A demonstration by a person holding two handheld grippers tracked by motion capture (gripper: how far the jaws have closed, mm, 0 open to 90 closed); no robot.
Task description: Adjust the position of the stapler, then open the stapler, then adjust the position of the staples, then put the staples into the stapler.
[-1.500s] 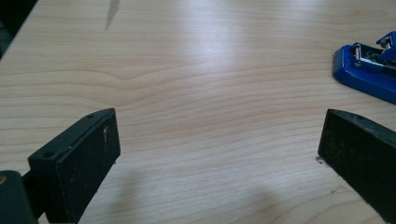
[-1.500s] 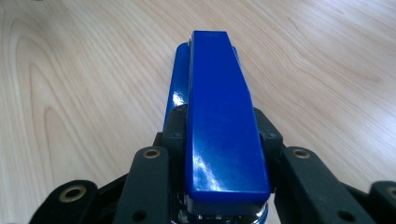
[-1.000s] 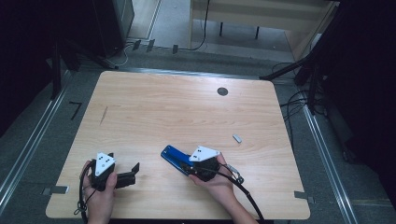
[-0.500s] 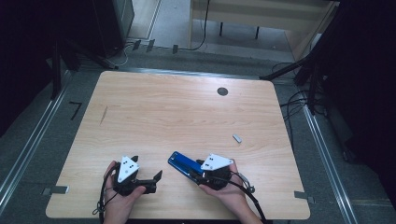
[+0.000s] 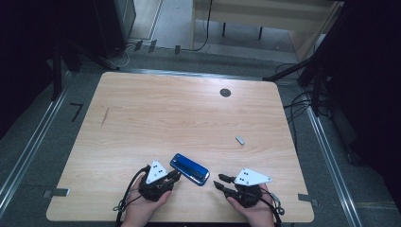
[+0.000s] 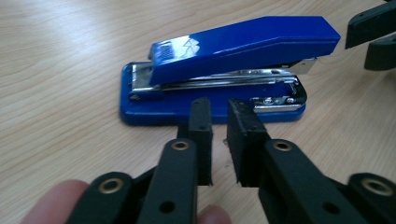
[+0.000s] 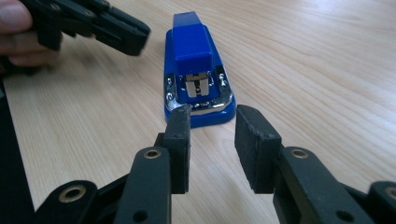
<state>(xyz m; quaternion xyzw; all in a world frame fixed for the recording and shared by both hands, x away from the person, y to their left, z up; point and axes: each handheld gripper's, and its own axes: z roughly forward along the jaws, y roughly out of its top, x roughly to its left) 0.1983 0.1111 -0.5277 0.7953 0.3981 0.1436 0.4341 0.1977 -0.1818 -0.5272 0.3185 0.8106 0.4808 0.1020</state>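
Observation:
A blue stapler [image 5: 189, 169] lies flat on the wooden table [image 5: 165, 118] near its front edge, with its chrome mouth end towards the right. My left gripper [image 5: 173, 175] sits just beside the stapler's near left side, apart from it. In the left gripper view the stapler [image 6: 243, 44] lies broadside ahead, and the left gripper [image 6: 218, 112] has a narrow gap between its jaws with nothing in it. My right gripper [image 5: 221, 182] stands open a short way right of the stapler. In the right gripper view it [image 7: 214, 116] faces the stapler's [image 7: 191, 46] mouth end.
A small pale grey piece [image 5: 240, 140] lies right of centre. A round black grommet [image 5: 225, 92] is set in the far part of the tabletop. A thin dark mark [image 5: 105, 117] shows at the left. Cables run over the floor beyond the table.
My right gripper has drawn back to the right, away from the stapler's end. My left gripper has moved right, up to the stapler. The stapler has stayed about where it was.

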